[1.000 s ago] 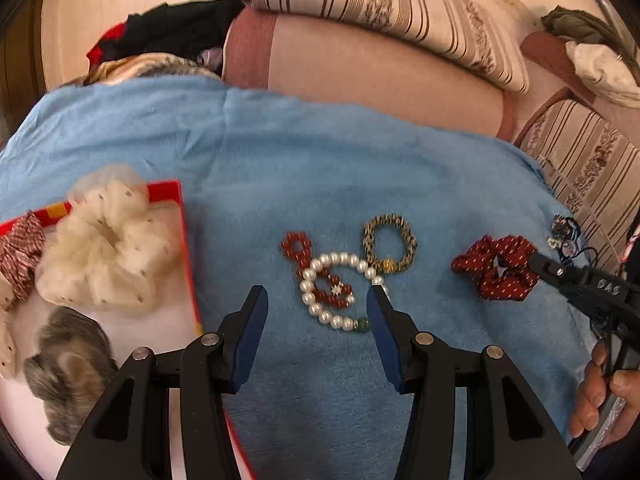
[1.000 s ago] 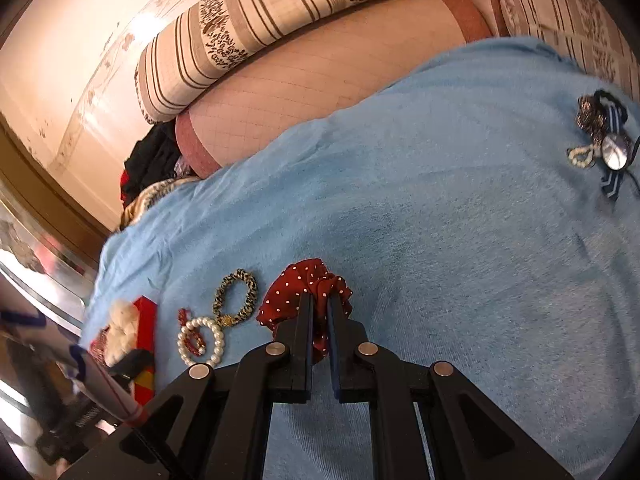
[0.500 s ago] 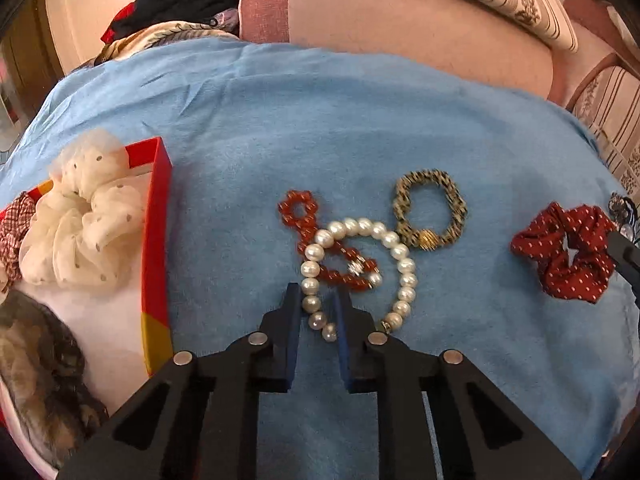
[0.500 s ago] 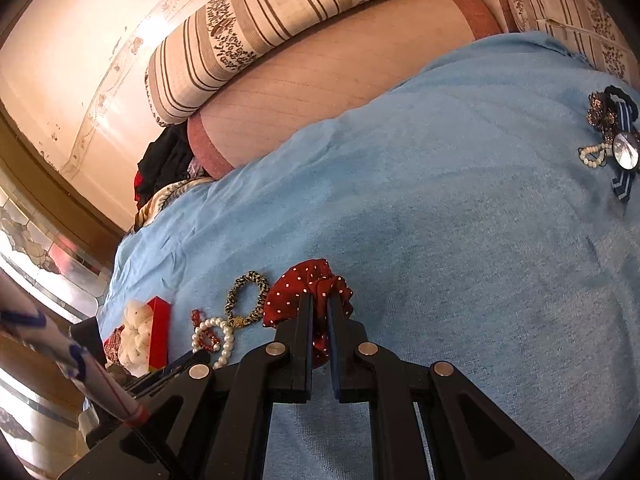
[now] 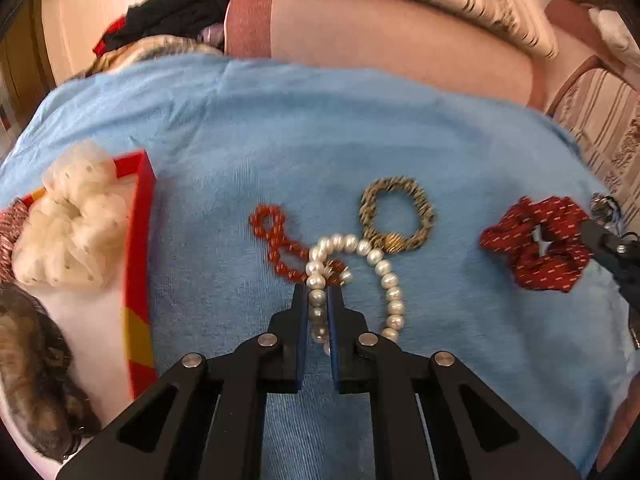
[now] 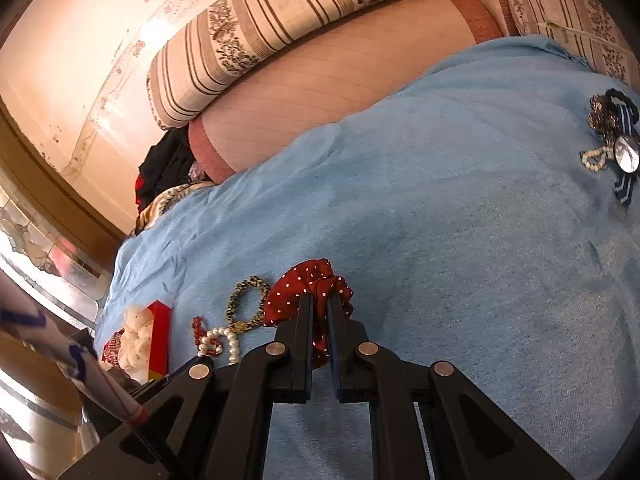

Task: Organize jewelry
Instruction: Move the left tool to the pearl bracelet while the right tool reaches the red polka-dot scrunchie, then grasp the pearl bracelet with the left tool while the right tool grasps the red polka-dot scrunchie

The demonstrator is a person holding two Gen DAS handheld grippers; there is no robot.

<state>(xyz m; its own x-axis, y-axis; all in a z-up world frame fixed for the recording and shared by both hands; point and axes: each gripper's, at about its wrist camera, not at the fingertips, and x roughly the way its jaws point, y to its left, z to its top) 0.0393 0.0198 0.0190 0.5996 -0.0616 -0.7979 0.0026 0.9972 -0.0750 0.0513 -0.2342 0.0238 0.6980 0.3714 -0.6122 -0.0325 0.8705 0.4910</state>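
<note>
We see the left gripper (image 5: 318,296) clamped on the white pearl-bead bracelet (image 5: 352,276) mid-blanket, prob. for the red-rimmed tray (image 5: 138,264) at left edge; right gripper (image 6: 319,306) pinches the red dotted fabric scrunchie (image 6: 298,288).

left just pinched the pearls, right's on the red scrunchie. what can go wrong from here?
1. The pearl bracelet lies tangled over the red bead bracelet and touches the leopard-print hair tie; lifting may drag either along.
2. The left hand-held gripper pinches only a bead or two, so the strand could slip.
3. The right hand-held gripper grips just the red scrunchie edge; the fabric might pull free.
</note>
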